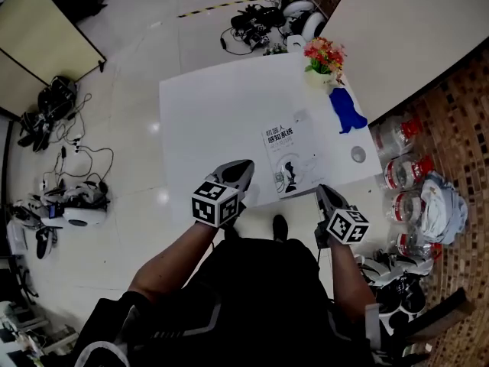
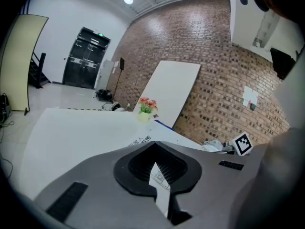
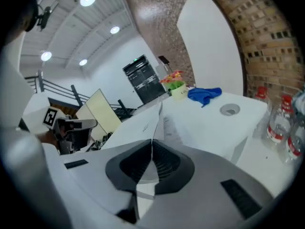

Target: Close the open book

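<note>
A white book (image 1: pixel 285 157) with dark print on its cover lies flat, cover up, near the front right of the white table (image 1: pixel 206 121). The left gripper (image 1: pixel 241 170) hovers at the table's near edge, just left of the book, jaws together with nothing in them. Off the table's near right corner, the right gripper (image 1: pixel 322 193) is shut and empty. In the left gripper view the book's printed cover (image 2: pixel 141 140) shows just beyond the shut jaws of the left gripper (image 2: pixel 155 165). The right gripper view is rolled; the book (image 3: pixel 167 126) lies ahead of the shut right gripper (image 3: pixel 152 143).
A pot of flowers (image 1: pixel 325 58), a blue cloth (image 1: pixel 348 112) and a round grommet (image 1: pixel 357 154) sit along the table's right side. Several water bottles (image 1: pixel 405 170) stand on the floor to the right. Cables and gear (image 1: pixel 69 201) litter the floor at left.
</note>
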### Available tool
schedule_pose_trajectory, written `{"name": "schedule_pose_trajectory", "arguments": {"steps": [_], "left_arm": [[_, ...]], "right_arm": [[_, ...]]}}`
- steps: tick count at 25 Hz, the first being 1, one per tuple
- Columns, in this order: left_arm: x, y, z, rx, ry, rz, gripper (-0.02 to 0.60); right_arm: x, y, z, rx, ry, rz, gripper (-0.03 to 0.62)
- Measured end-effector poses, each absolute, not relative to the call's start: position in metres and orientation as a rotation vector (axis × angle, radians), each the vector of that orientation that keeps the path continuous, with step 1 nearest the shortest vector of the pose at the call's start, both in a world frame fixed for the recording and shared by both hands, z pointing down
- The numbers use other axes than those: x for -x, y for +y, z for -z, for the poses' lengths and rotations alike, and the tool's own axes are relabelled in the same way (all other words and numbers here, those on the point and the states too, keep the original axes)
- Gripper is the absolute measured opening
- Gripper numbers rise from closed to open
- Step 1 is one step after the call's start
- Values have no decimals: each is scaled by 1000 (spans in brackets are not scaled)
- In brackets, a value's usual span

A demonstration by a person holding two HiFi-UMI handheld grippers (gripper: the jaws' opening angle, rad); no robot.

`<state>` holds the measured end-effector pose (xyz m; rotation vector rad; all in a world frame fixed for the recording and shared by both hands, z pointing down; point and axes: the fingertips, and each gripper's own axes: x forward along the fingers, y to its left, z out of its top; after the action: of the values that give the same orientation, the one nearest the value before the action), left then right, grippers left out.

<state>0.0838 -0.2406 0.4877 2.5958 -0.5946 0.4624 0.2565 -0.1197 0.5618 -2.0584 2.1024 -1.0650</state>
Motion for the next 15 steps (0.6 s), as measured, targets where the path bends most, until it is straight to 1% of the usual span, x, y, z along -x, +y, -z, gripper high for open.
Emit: {"name": "schedule_pose_trajectory", "arguments": {"steps": [6, 11, 15], "left_arm": [[-106, -240, -496, -2618, -540, -536, -6], [-116, -241, -508, -2617, -519, -577, -6], [-121, -242, -506, -2620, -499, -567, -6]], "right_arm": [[-283, -114, -614, 2056, 1912, 1317, 6], [-285, -111, -645, 2033, 1793, 1560, 6], [-285, -109, -649, 2096, 1803, 1599, 8]]}}
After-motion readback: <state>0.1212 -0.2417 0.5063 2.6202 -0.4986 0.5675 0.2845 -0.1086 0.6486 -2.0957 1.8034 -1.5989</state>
